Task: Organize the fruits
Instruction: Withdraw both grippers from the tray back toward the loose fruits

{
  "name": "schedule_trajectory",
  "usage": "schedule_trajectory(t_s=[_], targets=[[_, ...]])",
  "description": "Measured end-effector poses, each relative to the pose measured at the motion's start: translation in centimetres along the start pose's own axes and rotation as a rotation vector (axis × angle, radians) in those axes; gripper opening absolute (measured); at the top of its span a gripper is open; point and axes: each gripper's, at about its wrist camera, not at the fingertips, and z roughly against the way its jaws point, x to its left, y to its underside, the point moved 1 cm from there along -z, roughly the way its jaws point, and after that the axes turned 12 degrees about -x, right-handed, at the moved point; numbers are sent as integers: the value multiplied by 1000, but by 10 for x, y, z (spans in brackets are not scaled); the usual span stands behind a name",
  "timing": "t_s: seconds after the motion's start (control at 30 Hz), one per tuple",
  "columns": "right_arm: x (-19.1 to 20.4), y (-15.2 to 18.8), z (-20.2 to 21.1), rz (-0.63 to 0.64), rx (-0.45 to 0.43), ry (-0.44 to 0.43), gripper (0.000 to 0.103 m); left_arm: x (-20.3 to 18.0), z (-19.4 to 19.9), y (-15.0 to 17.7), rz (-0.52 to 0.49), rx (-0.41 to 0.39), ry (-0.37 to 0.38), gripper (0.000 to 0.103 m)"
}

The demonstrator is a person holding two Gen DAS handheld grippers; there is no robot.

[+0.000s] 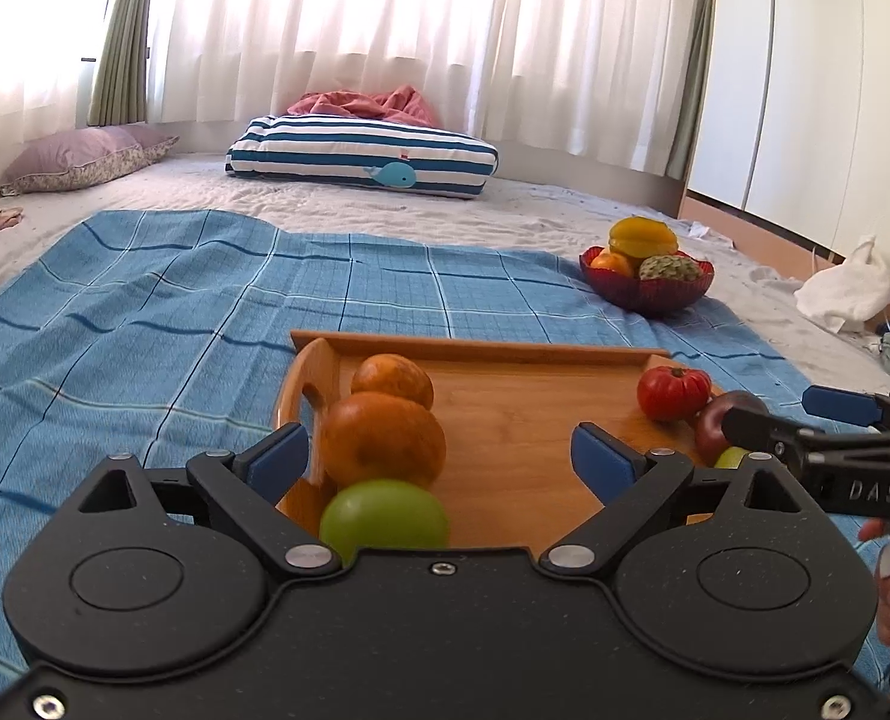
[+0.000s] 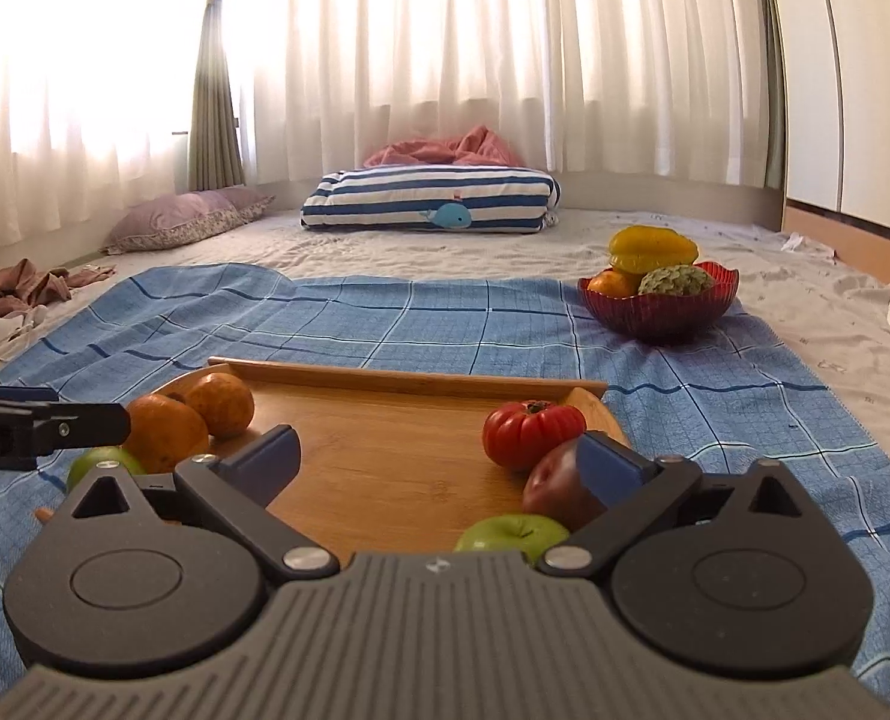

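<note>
A: Both jaws stand wide and empty: our left gripper (image 1: 438,450) over the wooden tray (image 2: 384,450), our right gripper (image 2: 438,456) too.

B: Oranges (image 1: 384,444) sit at the tray's left, tomato (image 2: 532,429) at its right; we centre one fruit before closing.

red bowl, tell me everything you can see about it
The red bowl is translucent dark red with ribbed sides and a scalloped rim. It stands upright on the blue checked cloth, beyond the wooden tray and to its right. It holds a yellow starfruit, an orange and a bumpy green fruit.
</note>
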Motion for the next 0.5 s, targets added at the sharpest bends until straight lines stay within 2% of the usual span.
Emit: schedule_trajectory(t_s=[0.5], targets=[[37,33,48,75,-83,-20,103,-5,27,34,6,-20,-27,99]])
